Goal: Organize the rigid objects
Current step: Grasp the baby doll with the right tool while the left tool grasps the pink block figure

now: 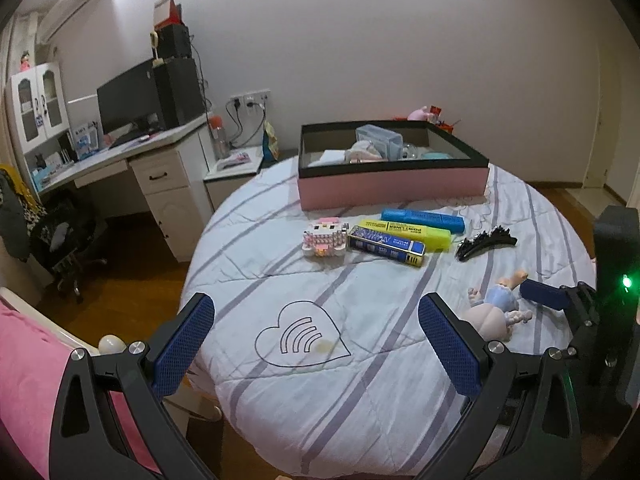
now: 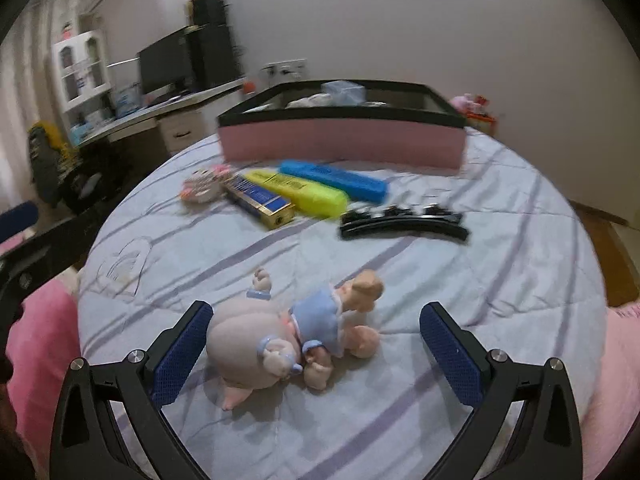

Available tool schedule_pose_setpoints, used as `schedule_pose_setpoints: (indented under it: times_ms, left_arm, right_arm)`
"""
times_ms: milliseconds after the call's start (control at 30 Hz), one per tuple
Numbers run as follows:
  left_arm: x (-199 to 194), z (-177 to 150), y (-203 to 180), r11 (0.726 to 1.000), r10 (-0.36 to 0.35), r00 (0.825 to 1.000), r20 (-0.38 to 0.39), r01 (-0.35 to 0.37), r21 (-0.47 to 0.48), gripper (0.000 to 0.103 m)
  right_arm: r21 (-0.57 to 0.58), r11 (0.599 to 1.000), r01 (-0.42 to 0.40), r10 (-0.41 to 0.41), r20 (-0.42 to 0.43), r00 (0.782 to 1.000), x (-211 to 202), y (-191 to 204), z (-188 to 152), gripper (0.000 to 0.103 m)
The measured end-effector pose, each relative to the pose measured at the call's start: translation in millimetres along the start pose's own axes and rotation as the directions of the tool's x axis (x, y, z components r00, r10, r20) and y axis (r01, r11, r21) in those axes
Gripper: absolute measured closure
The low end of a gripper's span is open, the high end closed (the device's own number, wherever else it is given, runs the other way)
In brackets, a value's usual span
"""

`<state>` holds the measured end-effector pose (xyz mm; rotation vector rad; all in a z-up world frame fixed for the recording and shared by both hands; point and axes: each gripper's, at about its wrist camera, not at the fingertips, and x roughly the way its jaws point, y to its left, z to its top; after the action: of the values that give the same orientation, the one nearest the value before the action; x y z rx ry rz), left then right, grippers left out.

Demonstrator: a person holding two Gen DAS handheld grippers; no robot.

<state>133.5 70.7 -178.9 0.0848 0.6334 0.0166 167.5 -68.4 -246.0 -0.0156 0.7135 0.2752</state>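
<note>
My right tongs [image 2: 316,354] stand wide open around the doll figurine [image 2: 296,336], gripping nothing yet, lined up for a sideways pinch. My left tongs [image 1: 316,344] hang equally open and empty over the quilted round counter [image 1: 360,400]. Only the left view looks into the pink box [image 1: 394,188], likely the destination, already partly filled.

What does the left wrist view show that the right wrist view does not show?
Only the left wrist view shows the open left tongs over the heart drawing, and the right tongs beside the doll. Only the right wrist view shows the doll between the open right tongs. Both show the pink box, highlighters and hair clip.
</note>
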Motion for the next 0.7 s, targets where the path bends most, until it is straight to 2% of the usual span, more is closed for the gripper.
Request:
schedule_pose_setpoints:
  times_ms: [33, 133, 233, 367, 700]
  left_arm:
    - [4, 0, 0, 1.000, -0.005, 1.000, -0.008, 0.005, -0.002, 0.000]
    - [14, 1, 1, 1.000, -0.019, 0.999, -0.028, 0.019, -0.007, 0.000]
    - [30, 4, 3, 0.999, -0.034, 0.998, -0.058, 0.033, -0.023, 0.000]
    - [55, 12, 7, 1.000, -0.014, 0.996, -0.094, 0.011, -0.028, 0.000]
    - [125, 38, 13, 1.000, 0.002, 0.981, -0.196, -0.005, -0.014, 0.000]
  right_arm:
    - [-0.010, 1.000, -0.015, 0.015, 0.000, 1.000, 0, 0, -2, 0.002]
    - [-0.005, 0.998, -0.070, 0.070, 0.009, 0.997, -3, -8, -2, 0.022]
    - [-0.027, 0.998, -0.048, 0.049, 0.015, 0.999, -10, -18, 0, 0.022]
    - [0.024, 1.000, -0.012, 0.012, 0.022, 1.000, -16, -53, 6, 0.022]
    - [0.102, 0.994, 0.046, -0.056, 0.097, 0.994, -24, -116, 48, 0.022]
